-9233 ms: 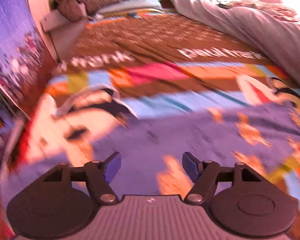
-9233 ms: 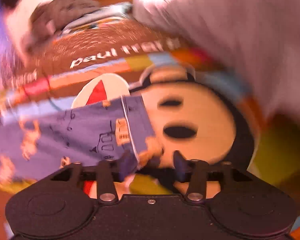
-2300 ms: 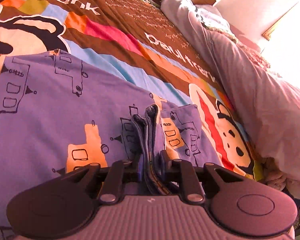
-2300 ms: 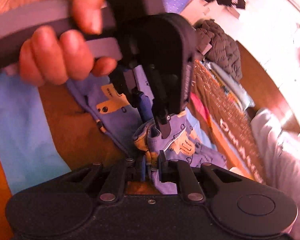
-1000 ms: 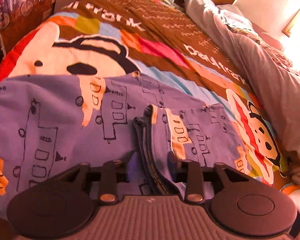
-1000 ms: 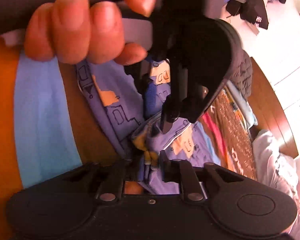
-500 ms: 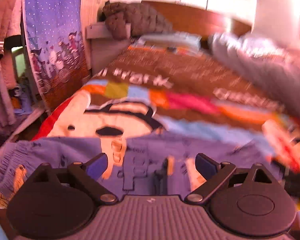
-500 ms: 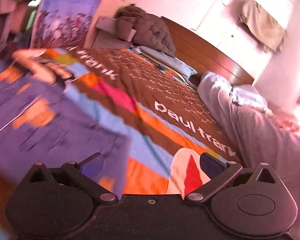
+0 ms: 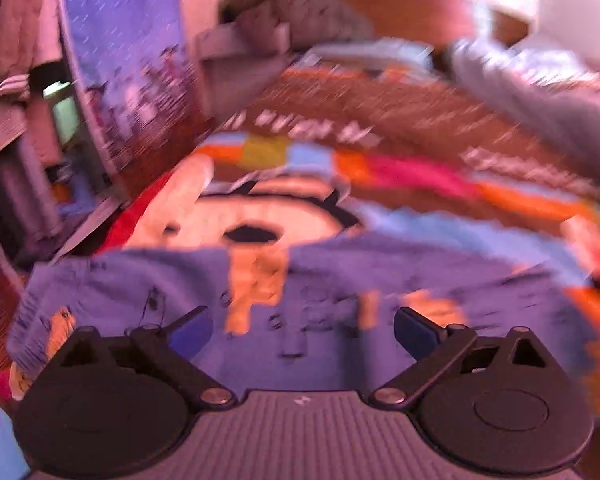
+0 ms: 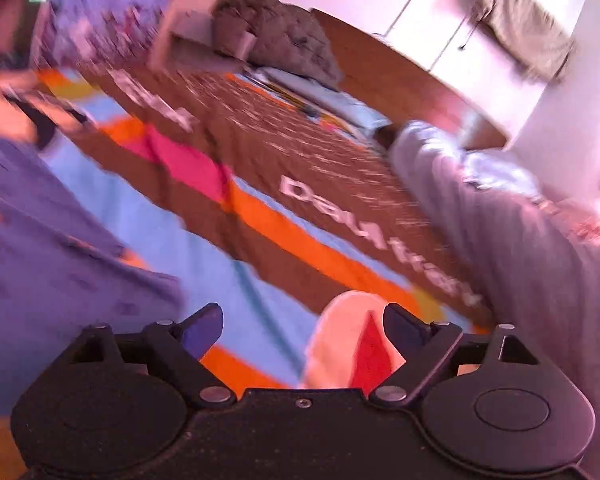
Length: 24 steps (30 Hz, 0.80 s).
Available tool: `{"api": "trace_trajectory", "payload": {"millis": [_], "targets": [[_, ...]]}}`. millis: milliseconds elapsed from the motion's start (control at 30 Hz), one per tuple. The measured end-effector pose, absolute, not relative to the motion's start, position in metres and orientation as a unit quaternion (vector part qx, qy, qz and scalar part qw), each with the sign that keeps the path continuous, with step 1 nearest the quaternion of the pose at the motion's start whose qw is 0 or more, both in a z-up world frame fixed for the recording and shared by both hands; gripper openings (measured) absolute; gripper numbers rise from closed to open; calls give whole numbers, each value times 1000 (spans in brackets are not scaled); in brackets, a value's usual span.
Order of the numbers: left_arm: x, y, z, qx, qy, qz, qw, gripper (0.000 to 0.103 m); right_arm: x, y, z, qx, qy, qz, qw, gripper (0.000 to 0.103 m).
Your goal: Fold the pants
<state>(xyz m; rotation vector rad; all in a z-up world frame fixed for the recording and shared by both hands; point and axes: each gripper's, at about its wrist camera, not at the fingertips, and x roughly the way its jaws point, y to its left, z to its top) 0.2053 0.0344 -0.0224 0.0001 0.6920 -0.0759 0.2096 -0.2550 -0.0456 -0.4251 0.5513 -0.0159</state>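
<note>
The purple printed pants (image 9: pixel 300 280) lie folded flat on the colourful bedspread (image 9: pixel 400 176), stretching across the left wrist view. My left gripper (image 9: pixel 302 328) is open and empty, held just above them. In the right wrist view the pants (image 10: pixel 40 248) lie at the left, and my right gripper (image 10: pixel 303 326) is open and empty over the bedspread (image 10: pixel 284 232) to their right. Both views are motion-blurred.
A grey duvet (image 10: pixel 540 248) is bunched along the bed's right side. A wooden headboard (image 10: pixel 412 76) and a dark quilted bundle (image 10: pixel 276 36) are at the far end. A blue patterned hanging (image 9: pixel 128 60) stands left of the bed.
Both grippers let go of the pants' folded edges, opened wide and pulled back up from the fabric. The pants now lie flat on the bed.
</note>
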Motion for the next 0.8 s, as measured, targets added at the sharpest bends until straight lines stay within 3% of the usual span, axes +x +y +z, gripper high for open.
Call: {"api": "trace_trajectory", "payload": {"millis": [67,233,300,467,667,800], "targets": [[192,31,-15,6,344,-75,936,103,186,-248,-37,-218,274,16,937,99],[178,10,-50,73,393,-51,915,103,162,-231,-61,-276,334,19,901,101],[178,10,-53,75,400,-52,912,103,169,-244,-66,-226,347,8,910,102],[160,37,-35,10,386,-62,920,102,162,-251,-47,-158,366,-14,917,100],[103,116,-11,-89,278,-46,955,102,131,-223,-19,-140,310,30,940,102],[107,167,-10,-134,302,20,944,97,141,-175,-13,-126,302,82,941,102]]}}
